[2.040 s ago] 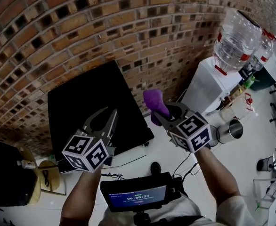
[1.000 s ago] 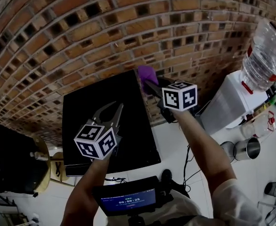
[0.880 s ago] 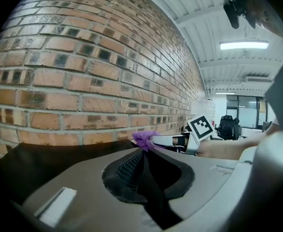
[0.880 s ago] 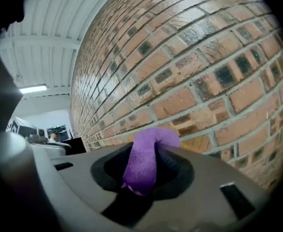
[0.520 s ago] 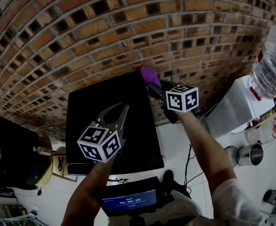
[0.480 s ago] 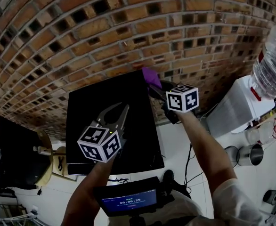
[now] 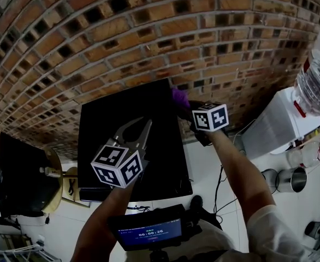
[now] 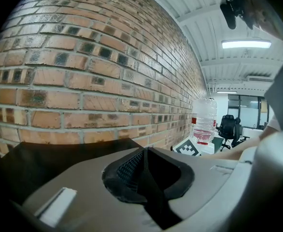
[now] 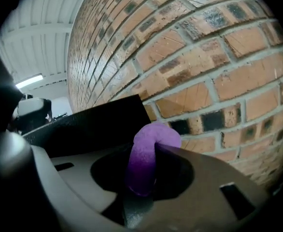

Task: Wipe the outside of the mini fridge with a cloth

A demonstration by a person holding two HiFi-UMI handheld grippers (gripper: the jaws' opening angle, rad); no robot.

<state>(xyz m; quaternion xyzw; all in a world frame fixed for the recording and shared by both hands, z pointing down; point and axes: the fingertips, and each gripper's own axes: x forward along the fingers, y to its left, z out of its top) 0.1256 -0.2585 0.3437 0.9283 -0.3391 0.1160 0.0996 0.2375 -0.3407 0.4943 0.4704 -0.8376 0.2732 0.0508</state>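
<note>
The black mini fridge [image 7: 127,146] stands against the brick wall, seen from above. My left gripper [image 7: 140,124] hovers over its top with the pads shut together and nothing between them [image 8: 144,153]. My right gripper [image 7: 185,107] is at the fridge's far right corner, just off the top edge, shut on a purple cloth [image 7: 179,97]. In the right gripper view the cloth [image 9: 156,135] bulges up out of the jaws, with the fridge's dark top [image 9: 93,120] to the left and brick straight ahead. Whether the cloth touches the fridge side is hidden.
The brick wall [image 7: 122,31] is close behind the fridge. A white water dispenser [image 7: 269,127] with a big bottle [image 7: 315,81] stands to the right, with metal cups [image 7: 288,179] on the floor. A black box [image 7: 12,173] and a gold disc [image 7: 53,173] sit left.
My right gripper has sunk with the purple cloth, from above the fridge's far right corner down beside it. The left gripper has stayed over the top.
</note>
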